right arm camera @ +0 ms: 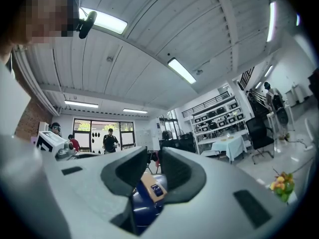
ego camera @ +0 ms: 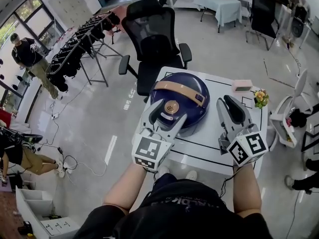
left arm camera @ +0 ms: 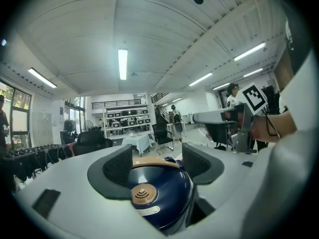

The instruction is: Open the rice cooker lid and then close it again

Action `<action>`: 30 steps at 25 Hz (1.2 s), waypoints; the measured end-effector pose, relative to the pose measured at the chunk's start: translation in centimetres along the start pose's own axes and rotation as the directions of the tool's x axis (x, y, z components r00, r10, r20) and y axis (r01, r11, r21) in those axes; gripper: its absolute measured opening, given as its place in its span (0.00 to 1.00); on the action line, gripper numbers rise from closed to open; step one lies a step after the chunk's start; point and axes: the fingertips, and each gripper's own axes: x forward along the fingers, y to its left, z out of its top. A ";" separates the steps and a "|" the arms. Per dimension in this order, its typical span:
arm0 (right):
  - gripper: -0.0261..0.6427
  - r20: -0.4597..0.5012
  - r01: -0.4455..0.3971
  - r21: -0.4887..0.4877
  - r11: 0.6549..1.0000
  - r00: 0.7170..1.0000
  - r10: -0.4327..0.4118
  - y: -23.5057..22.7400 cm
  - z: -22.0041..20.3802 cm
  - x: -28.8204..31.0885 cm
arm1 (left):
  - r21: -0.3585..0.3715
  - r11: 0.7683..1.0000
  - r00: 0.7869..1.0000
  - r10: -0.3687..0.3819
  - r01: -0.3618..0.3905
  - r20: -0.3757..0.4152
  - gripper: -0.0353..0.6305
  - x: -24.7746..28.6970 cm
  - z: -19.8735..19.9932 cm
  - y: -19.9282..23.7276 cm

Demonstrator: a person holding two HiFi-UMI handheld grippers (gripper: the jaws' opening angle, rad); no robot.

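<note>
White counter (ego camera: 209,151) in a bright workshop hall carries the dark blue rice cooker (ego camera: 197,106), lid down, its tan handle (ego camera: 179,87) lying crosswise. The left hand-held gripper (ego camera: 167,114), the nearer one, hangs spread over the lid's front, with the cooker directly ahead and below. The right hand-held gripper (ego camera: 228,101), jaws nearly together on nothing, sits just beside the cooker's right flank.

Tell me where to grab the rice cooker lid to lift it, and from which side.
Grip the tan handle band arching across the rice cooker lid. It looks like the only narrow, raised part, and the smooth dome is too wide for the jaws. Come down from above, jaws straddling the band's width. The open left gripper sits nearest, over the round vent.
</note>
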 end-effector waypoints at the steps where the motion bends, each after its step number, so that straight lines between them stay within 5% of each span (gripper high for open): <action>1: 0.18 0.000 -0.003 0.001 1.000 1.000 0.003 0.0 0.0 0.0 | 0.004 1.000 1.000 0.001 -0.001 -0.003 0.51 0.1 0.0 0.1; 7: 0.04 -0.009 -0.008 0.020 1.000 1.000 0.008 -0.3 -0.8 0.2 | 0.012 1.000 1.000 -0.025 0.026 -0.018 0.51 1.3 -0.6 0.3; 18: 0.04 -0.031 0.044 0.033 0.999 0.999 -0.043 -0.1 -2.1 3.5 | 0.117 0.989 0.995 -0.086 0.091 -0.050 0.51 3.9 -2.0 3.5; 30: 0.04 -0.081 0.161 0.097 0.982 0.985 -0.154 -0.2 -4.8 6.9 | 0.266 0.934 0.966 -0.202 0.239 -0.160 0.53 7.3 -5.6 5.9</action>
